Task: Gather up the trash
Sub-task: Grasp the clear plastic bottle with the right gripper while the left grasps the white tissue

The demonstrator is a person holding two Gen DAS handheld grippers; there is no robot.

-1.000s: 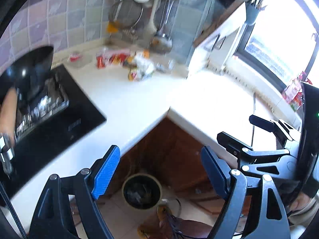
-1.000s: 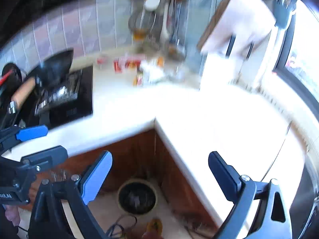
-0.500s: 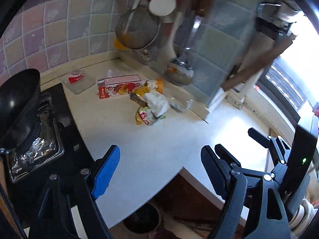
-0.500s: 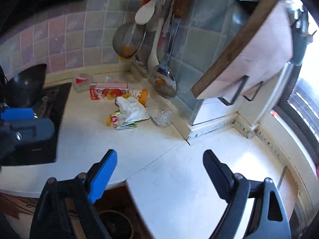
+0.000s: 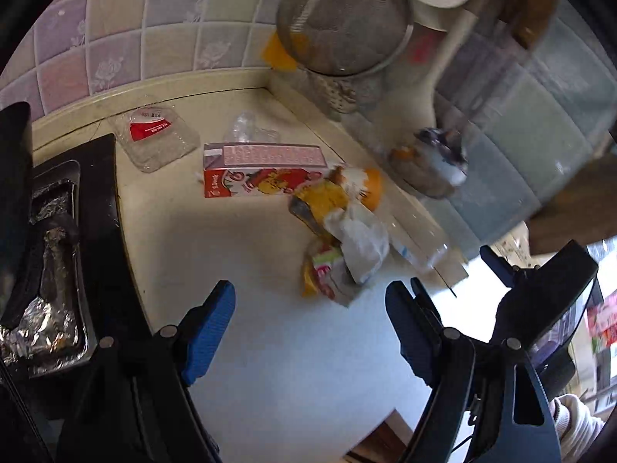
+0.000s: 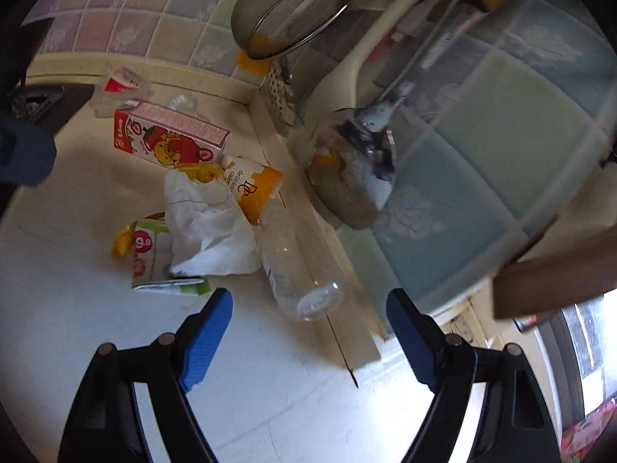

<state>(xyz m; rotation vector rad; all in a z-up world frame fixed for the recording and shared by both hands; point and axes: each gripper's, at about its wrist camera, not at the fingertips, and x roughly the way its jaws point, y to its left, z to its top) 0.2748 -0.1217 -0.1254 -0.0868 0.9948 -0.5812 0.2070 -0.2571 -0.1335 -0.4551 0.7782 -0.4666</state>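
My left hand-held gripper [image 5: 308, 324] hangs open over the white desk [image 5: 270, 366], nothing between its blue pads. Just beyond lies a trash heap: a red juice carton [image 5: 262, 175], crumpled white paper [image 5: 362, 243], a clear bottle [image 5: 418, 245]. My right hand-held gripper [image 5: 540, 301] shows at right.

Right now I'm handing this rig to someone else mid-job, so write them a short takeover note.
Left tool: open, empty, short of the trash pile.
Right tool: open, empty, jaws have just been closing slightly; the clear bottle lies just ahead.
On the counter corner: red carton, clear tray, orange-and-white wrapper, white crumpled bag, green-and-white packet.
Done: nothing collected that these views show.
Left: pick up every piece; no bin in view now.
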